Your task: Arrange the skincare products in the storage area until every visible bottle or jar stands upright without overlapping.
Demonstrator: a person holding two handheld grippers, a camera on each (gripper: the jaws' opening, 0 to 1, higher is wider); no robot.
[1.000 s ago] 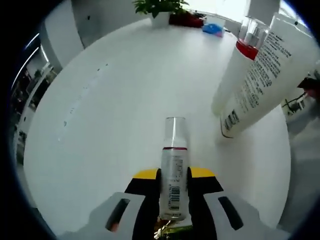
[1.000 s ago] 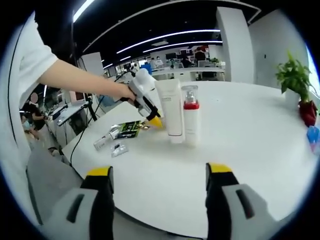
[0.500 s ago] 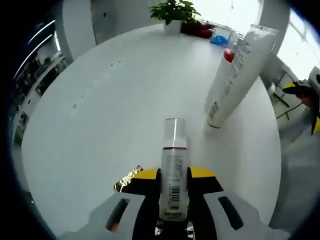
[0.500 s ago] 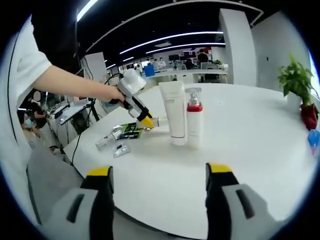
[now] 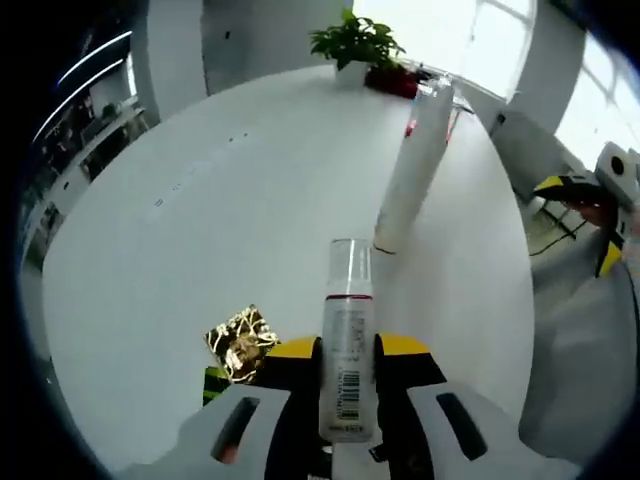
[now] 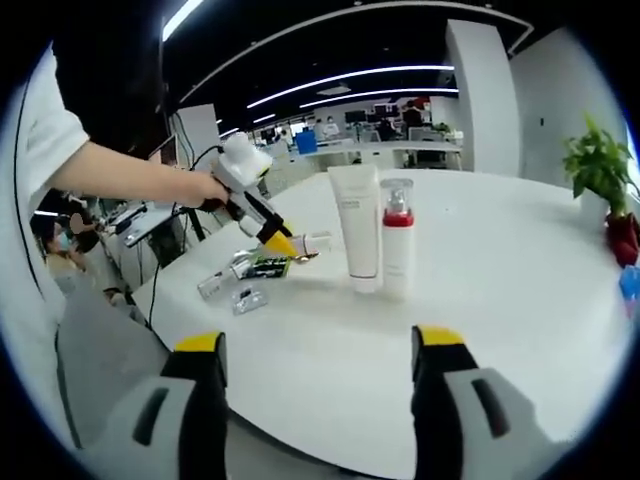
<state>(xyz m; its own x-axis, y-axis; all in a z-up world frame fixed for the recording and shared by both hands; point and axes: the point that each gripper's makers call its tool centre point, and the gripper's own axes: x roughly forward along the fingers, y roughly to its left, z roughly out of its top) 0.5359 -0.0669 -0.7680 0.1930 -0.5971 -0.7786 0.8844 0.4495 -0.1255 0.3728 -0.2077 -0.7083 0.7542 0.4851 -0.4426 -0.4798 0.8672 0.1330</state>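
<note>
tube left of pump bottle, touching, on table

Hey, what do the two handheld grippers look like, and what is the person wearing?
Both grippers have light grey bodies, black fingers and yellow tips: the right gripper shows this up close, as does the left gripper. Seen from the right gripper view, the left one has a white rounded handle section. The person wears a white short sleeve.

Nothing could be read clearly. The small clear-capped bottle carried a barcode and fine print too small to make out; the white tube bore lines of dark text, equally illegible.
</note>
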